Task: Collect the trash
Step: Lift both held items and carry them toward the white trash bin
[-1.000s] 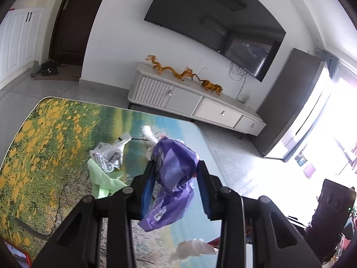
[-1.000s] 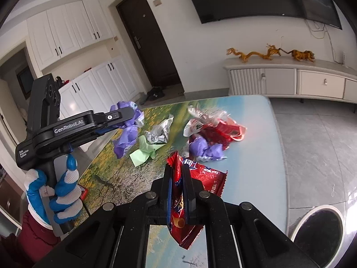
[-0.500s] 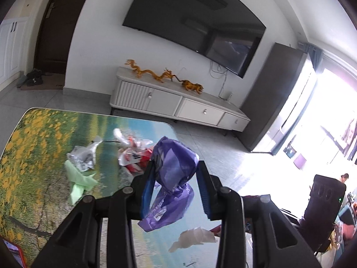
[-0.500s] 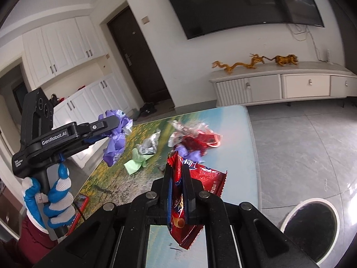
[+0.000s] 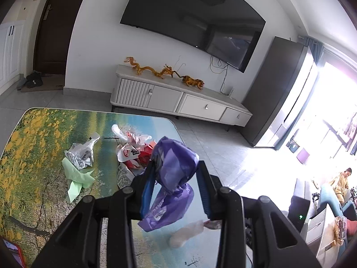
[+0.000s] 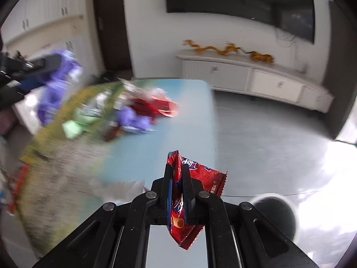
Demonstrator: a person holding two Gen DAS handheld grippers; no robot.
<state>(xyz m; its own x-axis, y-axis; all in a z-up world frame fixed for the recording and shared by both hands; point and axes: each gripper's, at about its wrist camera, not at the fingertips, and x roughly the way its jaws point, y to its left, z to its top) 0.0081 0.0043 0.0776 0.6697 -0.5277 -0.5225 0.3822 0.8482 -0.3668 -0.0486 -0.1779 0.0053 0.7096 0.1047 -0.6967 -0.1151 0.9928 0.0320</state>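
My left gripper (image 5: pixel 176 167) is shut on a crumpled purple plastic bag (image 5: pixel 174 174) and holds it above the table's right side; it also shows blurred at the left of the right wrist view (image 6: pixel 55 84). My right gripper (image 6: pixel 177 169) is shut on a red snack wrapper (image 6: pixel 196 189) held over the table's near right edge. On the printed table (image 5: pixel 29 134) lie a green paper (image 5: pixel 77 178), a white printed wrapper (image 5: pixel 80 154), a red-and-white wrapper pile (image 5: pixel 133 151) and a pale crumpled bag (image 5: pixel 187 234). A black round bin (image 6: pixel 276 214) stands on the floor at the lower right.
A white TV cabinet (image 5: pixel 178 102) with golden dragon figures stands along the far wall under a large TV (image 5: pixel 191 20). A red phone (image 5: pixel 13 252) lies at the table's near left corner. Grey tiled floor (image 5: pixel 223 151) lies right of the table.
Both grippers have swung to the right with their trash still held. The right wrist view is now motion-blurred and the bin sits closer to the right gripper.
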